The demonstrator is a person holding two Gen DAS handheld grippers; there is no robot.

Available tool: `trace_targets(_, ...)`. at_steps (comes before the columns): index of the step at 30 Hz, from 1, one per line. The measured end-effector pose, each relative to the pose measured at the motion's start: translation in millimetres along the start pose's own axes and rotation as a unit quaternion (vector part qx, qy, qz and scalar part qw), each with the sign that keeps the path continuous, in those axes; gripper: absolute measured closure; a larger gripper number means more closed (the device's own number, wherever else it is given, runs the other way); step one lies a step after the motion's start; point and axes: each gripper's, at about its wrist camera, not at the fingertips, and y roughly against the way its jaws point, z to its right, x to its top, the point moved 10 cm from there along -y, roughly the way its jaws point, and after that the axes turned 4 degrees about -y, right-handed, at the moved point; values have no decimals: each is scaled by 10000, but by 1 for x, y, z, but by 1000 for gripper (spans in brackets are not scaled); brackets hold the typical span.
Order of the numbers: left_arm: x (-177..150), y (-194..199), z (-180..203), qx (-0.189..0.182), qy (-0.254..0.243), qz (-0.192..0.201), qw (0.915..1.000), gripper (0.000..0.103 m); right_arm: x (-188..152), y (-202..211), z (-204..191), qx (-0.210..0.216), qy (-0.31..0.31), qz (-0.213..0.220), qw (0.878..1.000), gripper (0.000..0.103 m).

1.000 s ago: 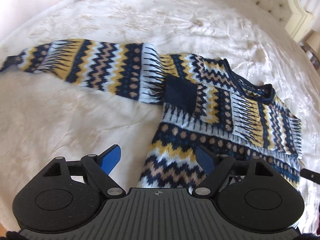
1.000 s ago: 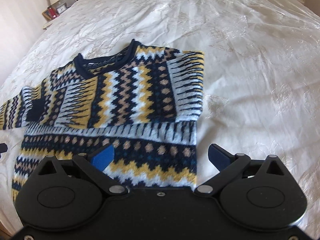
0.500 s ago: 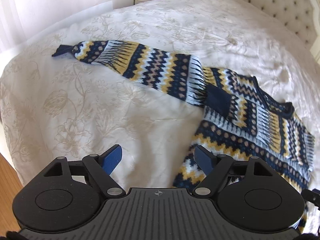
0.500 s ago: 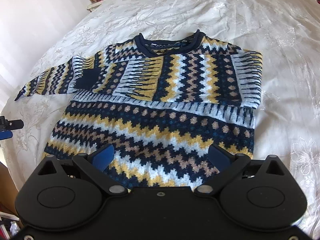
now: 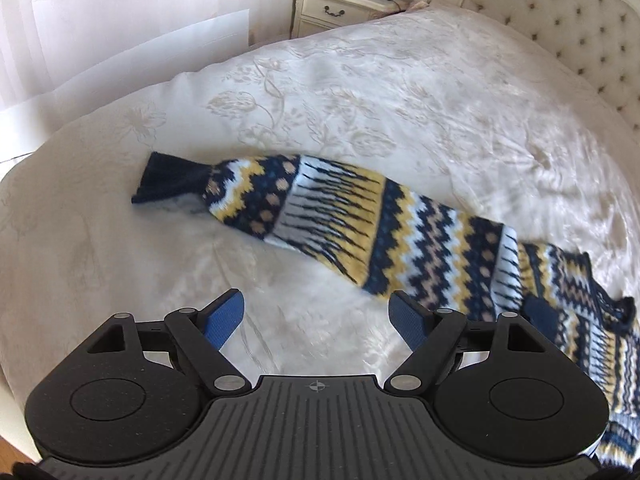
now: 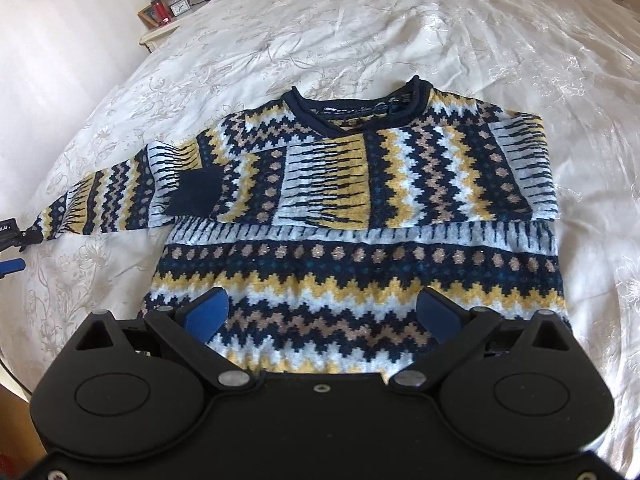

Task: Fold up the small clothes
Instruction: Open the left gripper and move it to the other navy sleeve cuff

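A patterned knit sweater (image 6: 360, 208) in navy, yellow, white and tan lies flat on the cream bedspread (image 6: 400, 20). One sleeve is folded across its chest, ending in a navy cuff (image 6: 196, 196). The other sleeve (image 5: 360, 224) stretches out straight to the left, its navy cuff (image 5: 168, 178) at the far end. My left gripper (image 5: 316, 316) hovers open over bare bedspread just short of that sleeve, nothing between its fingers. My right gripper (image 6: 320, 312) hangs open above the sweater's lower hem, holding nothing. The left gripper's tip (image 6: 12, 236) shows at the right wrist view's left edge.
A cream nightstand (image 5: 340, 6) with a clock, a red object and frames stands beyond the bed's corner. A tufted headboard (image 5: 560, 20) runs along the far right. The bed's edge drops off at the left, with white curtains (image 5: 100, 12) behind it.
My left gripper has swept left from the sweater's body along the outstretched sleeve toward its cuff. My right gripper has drawn back toward the hem, so the whole sweater shows.
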Motion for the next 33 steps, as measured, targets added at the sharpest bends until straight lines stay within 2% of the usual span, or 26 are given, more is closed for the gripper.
trace_targets(10, 41, -51, -67, 160, 609, -77, 9980, 24, -3, -19, -51, -149, -104, -49, 9998, 2)
trace_targets(14, 49, -63, -83, 143, 907, -77, 9957, 24, -6, -25, -65, -189, -55, -107, 9997, 2)
trace_targets(19, 59, -73, -95, 159, 939, -23, 9955, 25, -7, -28, -73, -249, -37, -154, 9996, 2)
trace_targets(20, 60, -73, -96, 144, 944, 10, 9954, 28, -7, -29, -73, -259, -34, -158, 9995, 2)
trace_targets(22, 63, -71, -96, 63, 933, 119, 9955, 50, -8, -30, -74, -288, -35, -179, 9994, 2)
trace_targets(23, 65, -70, -95, -28, 920, 173, 9956, 69, -9, -31, -74, -304, -35, -195, 9993, 2)
trace_targets(24, 67, -69, -93, -188, 919, 227, 9953, 80, -10, -32, -74, -317, -34, -210, 9993, 2)
trace_targets(25, 68, -68, -90, -320, 927, 297, 9947, 82, -11, -32, -74, -328, -35, -222, 9992, 2)
trace_targets(27, 73, -61, -86, -354, 878, 441, 9945, 90, -14, -33, -73, -337, -44, -245, 9991, 2)
trace_targets(33, 93, -28, -62, -500, 673, 784, 9934, 92, -24, -36, -69, -273, -140, -345, 9989, 2)
